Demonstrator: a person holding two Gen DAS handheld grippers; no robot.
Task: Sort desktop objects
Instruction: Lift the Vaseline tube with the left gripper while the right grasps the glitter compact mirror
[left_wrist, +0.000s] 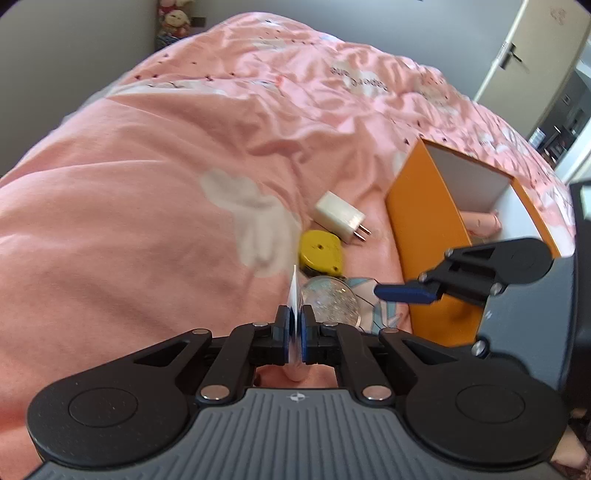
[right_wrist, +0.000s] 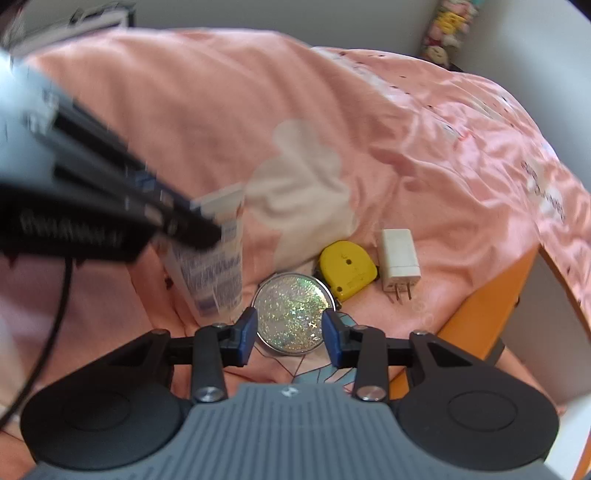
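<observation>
Left gripper (left_wrist: 294, 334): clenched on a thin white printed tube (right_wrist: 216, 269), pinched at its flat crimped end — soft, light, likely to swing.
Right gripper (right_wrist: 289, 332): spread wide, pads flanking a round glitter-filled clear disc (right_wrist: 291, 314) without touching.
Disc handling: looks rigid, smooth-rimmed, probably slippery — best taken across its rim.
Neighbours: yellow plastic tape measure (right_wrist: 347, 269), touching the disc; white plug-in charger (right_wrist: 399, 260) just beside it.
Destination: orange open box (left_wrist: 428, 221), near, on the pink bedspread (left_wrist: 147, 166).

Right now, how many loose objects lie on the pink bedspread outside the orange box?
3: the white plug charger, the yellow tape measure beside it, and the round glitter disc nearest. Others may be hidden.
</observation>
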